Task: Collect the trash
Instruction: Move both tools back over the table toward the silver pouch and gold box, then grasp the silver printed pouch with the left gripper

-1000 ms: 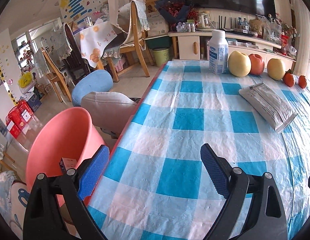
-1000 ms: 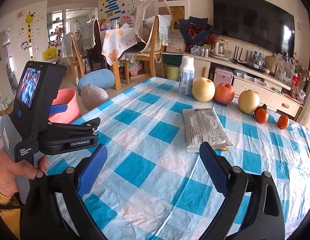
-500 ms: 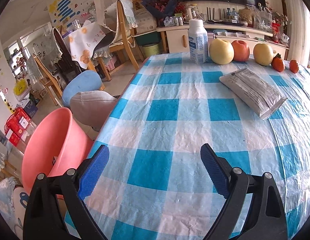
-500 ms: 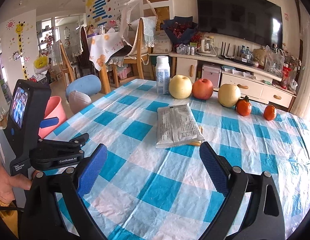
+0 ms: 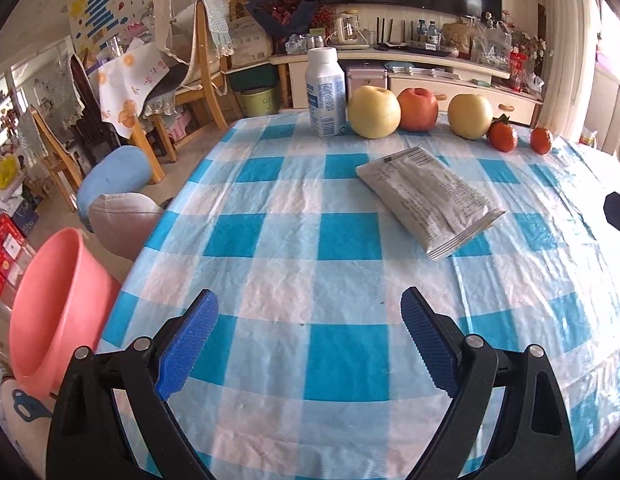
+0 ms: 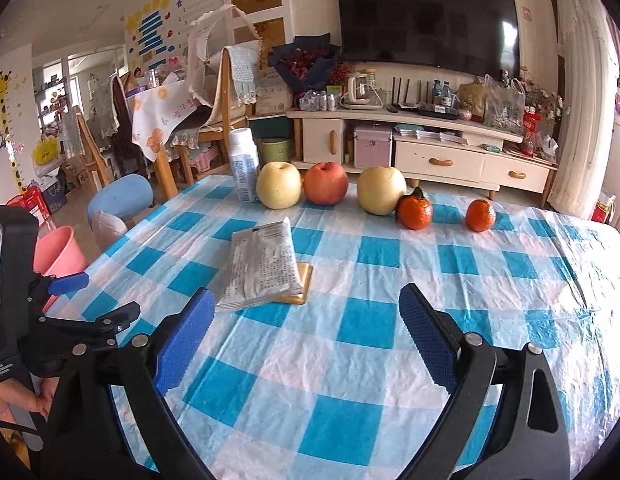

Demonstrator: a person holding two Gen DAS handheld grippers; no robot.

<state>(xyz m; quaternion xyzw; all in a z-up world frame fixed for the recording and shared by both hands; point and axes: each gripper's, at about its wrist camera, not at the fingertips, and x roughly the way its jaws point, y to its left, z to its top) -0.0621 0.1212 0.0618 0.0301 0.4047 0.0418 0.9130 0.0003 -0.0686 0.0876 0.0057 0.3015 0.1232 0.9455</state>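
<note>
Both hand-held grippers, left (image 5: 306,338) and right (image 6: 302,338), are spread wide and hold nothing. The grey packet (image 6: 264,269) lies flat mid-table, partly over a thin golden wrapper (image 6: 302,285), short of the fruit at the far edge. It looks light, crinkly and slippery; pinching its near crimped edge seems best.

Checked tablecloth (image 5: 278,236) under silver packet (image 5: 429,200) (flat), bottle (image 5: 325,92), fruit (image 5: 373,111).
</note>
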